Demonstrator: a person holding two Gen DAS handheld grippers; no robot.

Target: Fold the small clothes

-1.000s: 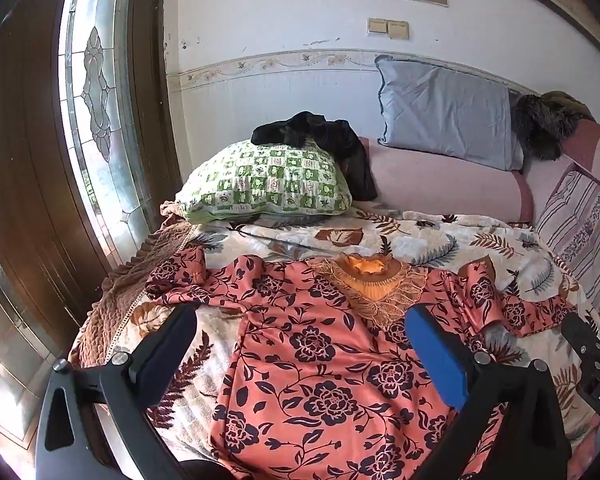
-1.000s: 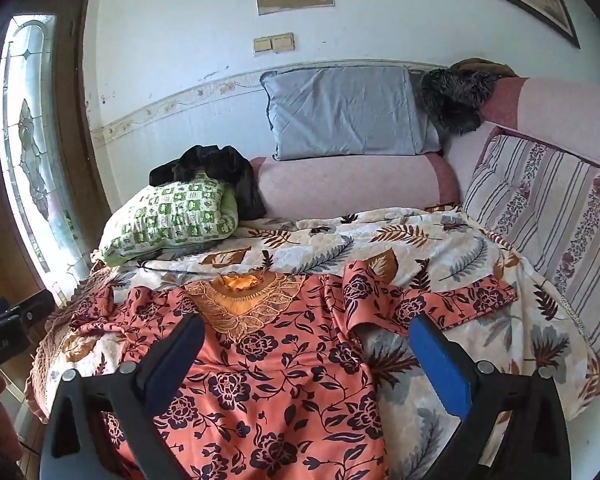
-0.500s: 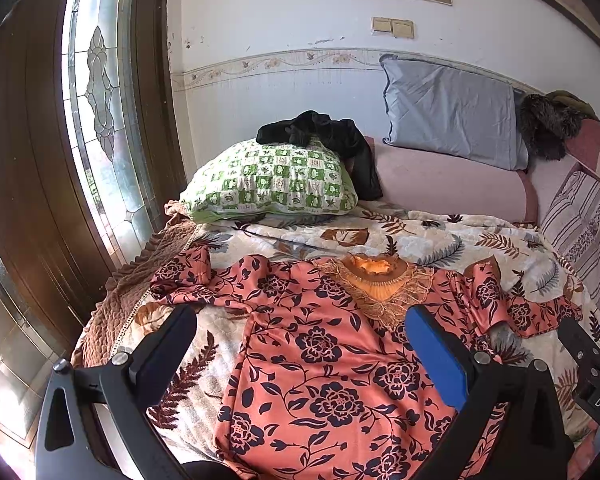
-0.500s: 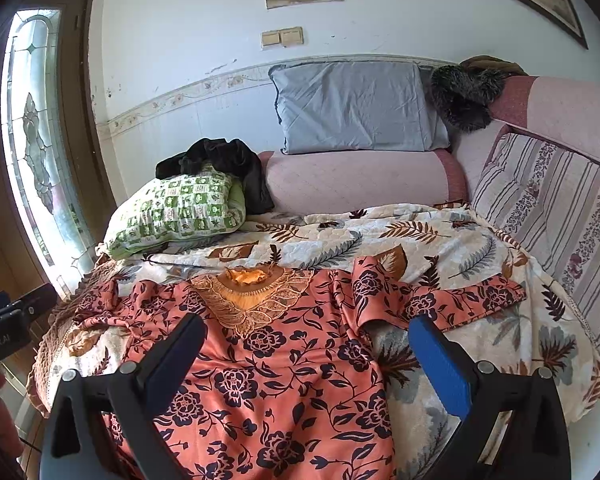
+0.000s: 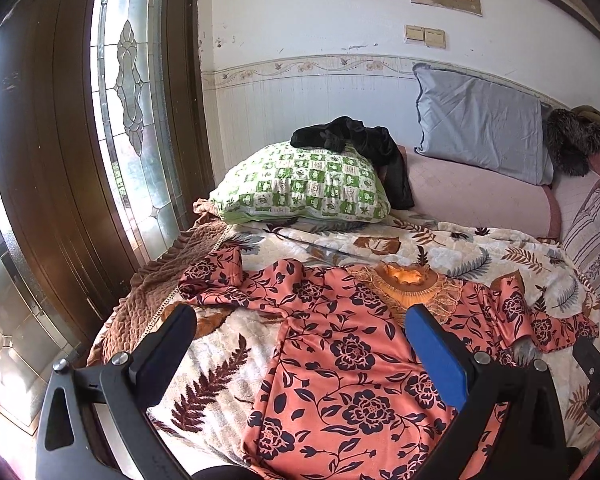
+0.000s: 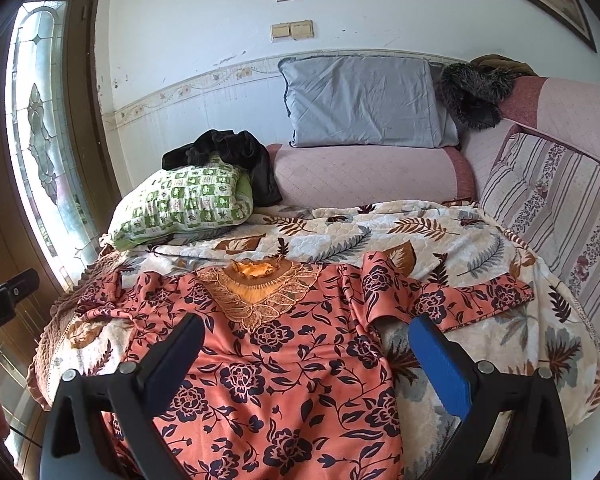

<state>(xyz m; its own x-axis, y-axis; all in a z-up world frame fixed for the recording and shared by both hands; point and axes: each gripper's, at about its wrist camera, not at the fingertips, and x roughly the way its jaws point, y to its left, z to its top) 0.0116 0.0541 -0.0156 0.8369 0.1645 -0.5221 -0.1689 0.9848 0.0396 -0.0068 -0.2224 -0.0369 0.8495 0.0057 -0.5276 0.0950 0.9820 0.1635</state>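
Observation:
An orange floral dress [image 5: 340, 352] [image 6: 268, 364] with a lace-trimmed orange collar [image 6: 256, 284] lies spread face up on the leaf-print bedspread [image 5: 440, 248], sleeves out to both sides. My left gripper [image 5: 300, 324] hovers open above its left half, nothing between the fingers. My right gripper [image 6: 306, 332] hovers open over the dress's right half, also empty. The right sleeve [image 6: 480, 296] is crumpled and partly folded over itself.
A green checked pillow [image 5: 304, 184] with a black garment [image 5: 352, 140] on it sits at the bed's head. A grey pillow [image 6: 364, 104] leans on the wall above a pink bolster [image 6: 364, 176]. A striped cushion [image 6: 556, 208] lines the right side; a stained-glass door [image 5: 132, 80] stands left.
Both grippers have drawn back and up slightly from the bed, so more of the dress and bedspread shows. The dress has not moved; both grippers stay open.

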